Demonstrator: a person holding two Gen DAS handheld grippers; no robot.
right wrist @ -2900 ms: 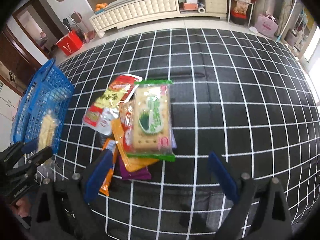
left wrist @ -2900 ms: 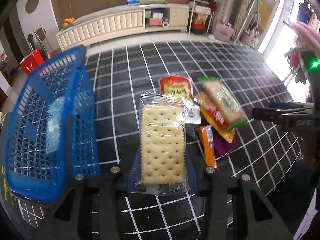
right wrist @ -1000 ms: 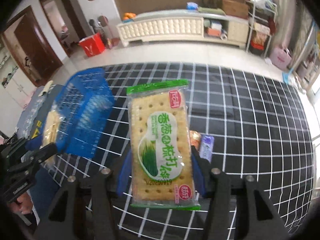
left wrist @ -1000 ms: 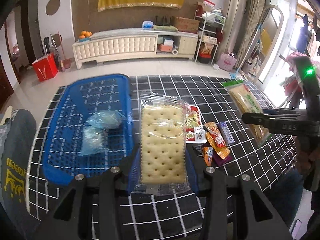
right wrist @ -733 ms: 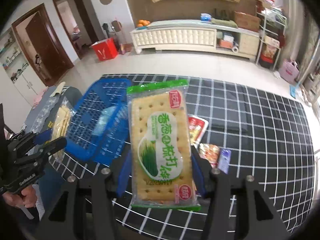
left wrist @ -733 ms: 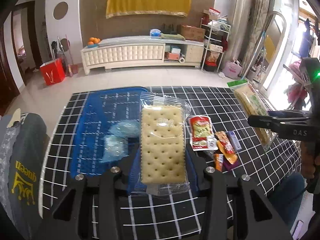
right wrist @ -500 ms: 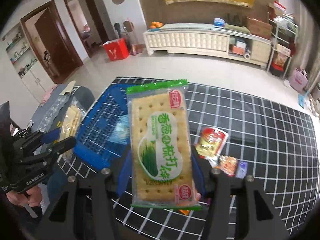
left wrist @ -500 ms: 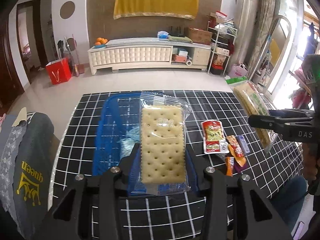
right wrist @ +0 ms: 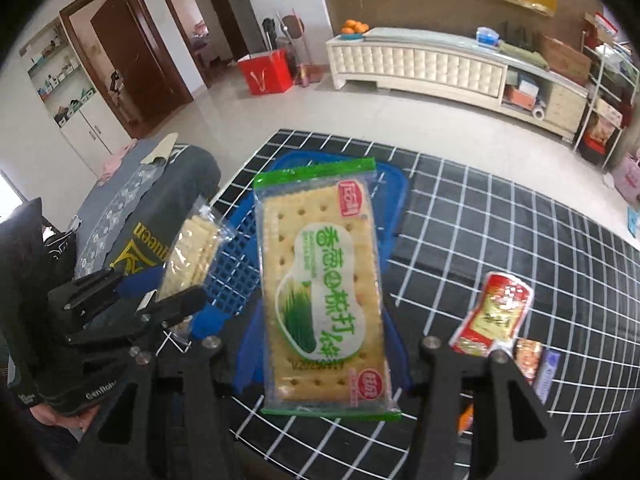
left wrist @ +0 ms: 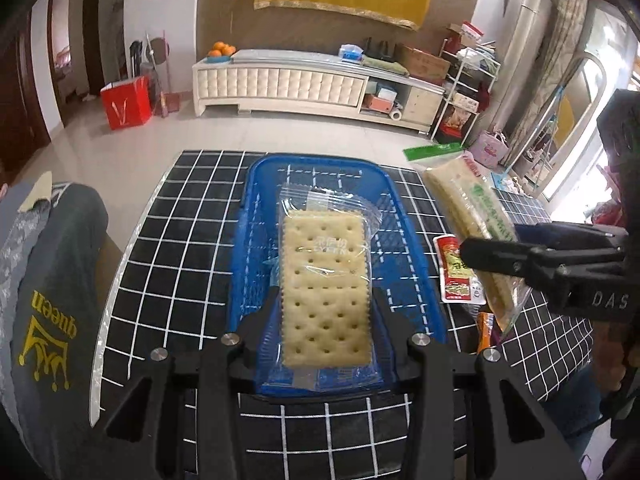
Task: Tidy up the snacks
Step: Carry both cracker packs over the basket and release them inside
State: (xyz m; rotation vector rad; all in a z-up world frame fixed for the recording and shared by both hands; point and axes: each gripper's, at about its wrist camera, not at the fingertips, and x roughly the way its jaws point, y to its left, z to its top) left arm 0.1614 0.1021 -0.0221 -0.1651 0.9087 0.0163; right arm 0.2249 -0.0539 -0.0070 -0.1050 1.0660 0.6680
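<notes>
While the left gripper [left wrist: 325,330] hangs above the blue basket [left wrist: 244,240], its fingers are clamped on a clear cracker pack [left wrist: 325,288], which lies flat between them with the basket right underneath. That basket sits on the bench [left wrist: 180,216], a black top with a white grid. Over on the right in the left wrist view, the right gripper [left wrist: 500,258] comes in from the side, pinching a green pack [left wrist: 472,216] that tilts up and away. A red sachet [left wrist: 456,272] lies on the bench just right of the basket, partly behind that gripper, with a few more wrappers peeking out near it. A grey garment [left wrist: 52,280] with yellow lettering is draped at the left edge.

From the right wrist view, the right gripper [right wrist: 324,354] has its fingers shut tight on the green pack [right wrist: 322,292], label facing the camera, held above the bench with the basket [right wrist: 236,276] behind and left of it. The left gripper [right wrist: 176,306] shows at the left, gripping the cracker pack [right wrist: 192,252] edge-on above the basket's near-left side. The red sachet [right wrist: 496,312] sits on the bench [right wrist: 500,224] to the right, with an orange wrapper [right wrist: 528,360] and a purple one [right wrist: 550,368] just near of it.
</notes>
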